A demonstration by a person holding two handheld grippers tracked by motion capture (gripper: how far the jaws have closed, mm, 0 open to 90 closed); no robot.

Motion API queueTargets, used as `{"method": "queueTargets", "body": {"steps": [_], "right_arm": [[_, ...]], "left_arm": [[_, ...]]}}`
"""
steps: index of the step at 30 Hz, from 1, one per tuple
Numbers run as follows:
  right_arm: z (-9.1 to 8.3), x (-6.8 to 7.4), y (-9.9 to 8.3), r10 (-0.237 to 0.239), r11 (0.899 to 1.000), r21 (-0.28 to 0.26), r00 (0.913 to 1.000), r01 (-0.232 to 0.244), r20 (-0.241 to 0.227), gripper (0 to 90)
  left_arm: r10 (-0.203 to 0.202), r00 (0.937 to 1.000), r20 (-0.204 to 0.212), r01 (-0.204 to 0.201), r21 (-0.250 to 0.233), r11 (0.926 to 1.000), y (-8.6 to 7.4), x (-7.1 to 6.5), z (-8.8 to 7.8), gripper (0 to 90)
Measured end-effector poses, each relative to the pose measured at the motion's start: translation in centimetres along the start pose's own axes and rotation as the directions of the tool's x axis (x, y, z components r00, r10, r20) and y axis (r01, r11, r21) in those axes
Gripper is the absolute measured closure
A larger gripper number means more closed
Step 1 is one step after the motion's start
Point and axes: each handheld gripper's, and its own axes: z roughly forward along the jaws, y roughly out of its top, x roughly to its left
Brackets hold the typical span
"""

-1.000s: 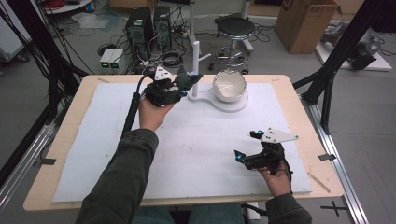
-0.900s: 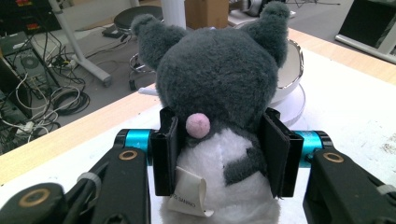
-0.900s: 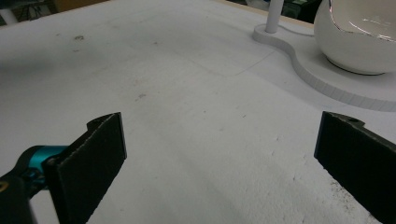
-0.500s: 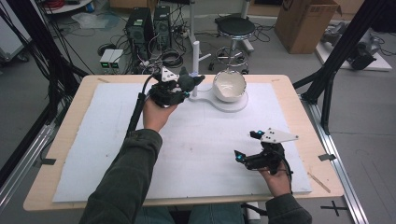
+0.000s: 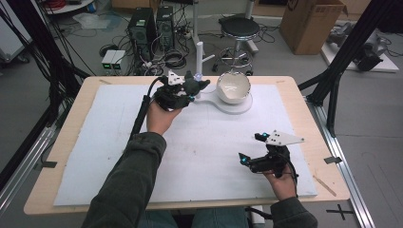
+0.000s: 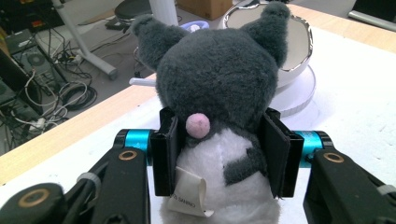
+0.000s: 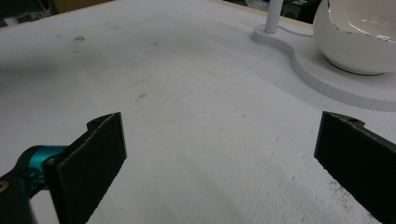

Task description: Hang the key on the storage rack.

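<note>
We see our right gripper [image 7: 219,158] with its two black pads [image 7: 100,154] standing wide apart and nothing between them, just above the white mat [image 7: 154,84]. Ahead and to the right of it, a white bowl [image 7: 359,37] sits on a flat white base [image 7: 322,79]. A thin white post [image 7: 273,16] rises from that base's far end.

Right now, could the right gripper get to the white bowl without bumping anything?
Probably yes. The right gripper sits with jaws open, nothing in them, and only bare white mat lies between it and the white bowl. The left gripper, holding the plush toy, is beside the bowl.
</note>
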Motion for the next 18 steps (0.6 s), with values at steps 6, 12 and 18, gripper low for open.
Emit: {"method": "queueTargets", "body": {"steps": [6, 12, 18], "right_arm": [[-0.04, 0.0, 0.01, -0.001, 1.0, -0.002, 1.0, 0.001, 0.001, 1.4], [-0.03, 0.02, 0.01, -0.001, 1.0, -0.001, 1.0, 0.001, 0.001, 1.4], [-0.06, 0.06, 0.01, 0.006, 1.0, 0.001, 1.0, -0.006, -0.001, 1.4]], "left_arm": [[-0.012, 0.9999, -0.007, 0.012, 0.012, 0.9999, -0.11, 0.16, 0.19, 53.4], [-0.023, 0.9996, -0.018, 0.024, 0.019, 0.9995, -0.19, 0.35, 0.33, 53.4], [-0.039, 0.9989, -0.026, 0.04, 0.037, 0.9985, -0.37, 0.58, 0.64, 53.2]]}}
